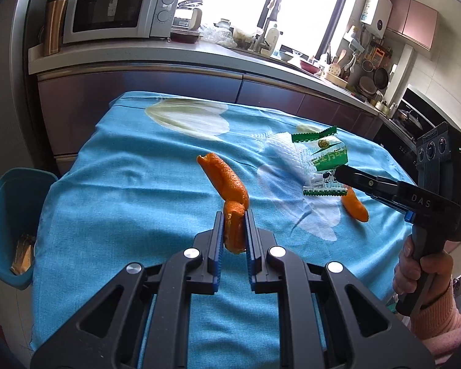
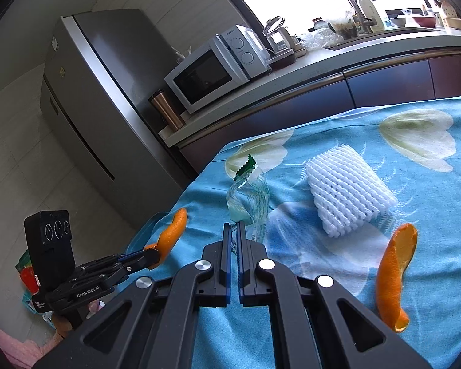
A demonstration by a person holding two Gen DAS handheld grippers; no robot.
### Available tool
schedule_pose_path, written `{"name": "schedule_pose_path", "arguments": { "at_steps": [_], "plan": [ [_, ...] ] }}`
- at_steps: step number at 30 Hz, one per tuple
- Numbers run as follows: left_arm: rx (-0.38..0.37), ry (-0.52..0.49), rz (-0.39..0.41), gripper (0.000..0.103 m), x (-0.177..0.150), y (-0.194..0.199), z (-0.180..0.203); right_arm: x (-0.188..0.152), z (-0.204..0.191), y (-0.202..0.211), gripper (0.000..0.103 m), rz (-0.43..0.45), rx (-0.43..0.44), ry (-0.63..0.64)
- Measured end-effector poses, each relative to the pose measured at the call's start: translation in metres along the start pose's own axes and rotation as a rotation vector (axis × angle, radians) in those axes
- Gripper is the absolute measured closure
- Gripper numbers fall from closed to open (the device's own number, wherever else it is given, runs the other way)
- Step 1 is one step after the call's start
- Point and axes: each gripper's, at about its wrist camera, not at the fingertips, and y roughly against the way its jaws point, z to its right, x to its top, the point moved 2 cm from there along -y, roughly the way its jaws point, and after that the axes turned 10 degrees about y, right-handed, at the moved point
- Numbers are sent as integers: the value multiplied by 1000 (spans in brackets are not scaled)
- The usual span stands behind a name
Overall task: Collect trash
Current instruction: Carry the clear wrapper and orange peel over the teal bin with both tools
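My left gripper [image 1: 234, 216] is shut on a strip of orange peel [image 1: 227, 184], which sticks up above the blue flowered cloth [image 1: 138, 184]. In the right wrist view that same gripper [image 2: 156, 253] holds the peel [image 2: 173, 230] near the table's left edge. My right gripper [image 2: 234, 227] is shut on a clear and green snack wrapper [image 2: 249, 196]; from the left wrist view its fingers [image 1: 353, 180] pinch the wrapper [image 1: 322, 160] above the cloth. A second orange peel [image 2: 395, 276] lies on the cloth at the right, and it shows under the right gripper as peel [image 1: 355, 204]. A white foam fruit net [image 2: 348, 193] lies mid-table.
A blue bin [image 1: 12, 215] stands beside the table's left edge with some packaging inside. Behind the table runs a kitchen counter [image 1: 169, 52] with a microwave [image 1: 116, 10] and a steel cup [image 1: 53, 24]. A fridge [image 2: 101, 117] stands at the left. A hand [image 1: 421, 270] grips the right tool.
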Motion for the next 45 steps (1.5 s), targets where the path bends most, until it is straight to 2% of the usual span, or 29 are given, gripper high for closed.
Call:
{"name": "schedule_pose_path", "arguments": {
  "at_steps": [22,45],
  "plan": [
    [56,35,53,90,-4,34,-32,-4,-42,-33,101,-51,104,33],
    [91,73,95,90,-3,61,-56,-1,-72,-56,101,-82,165,73]
  ]
}}
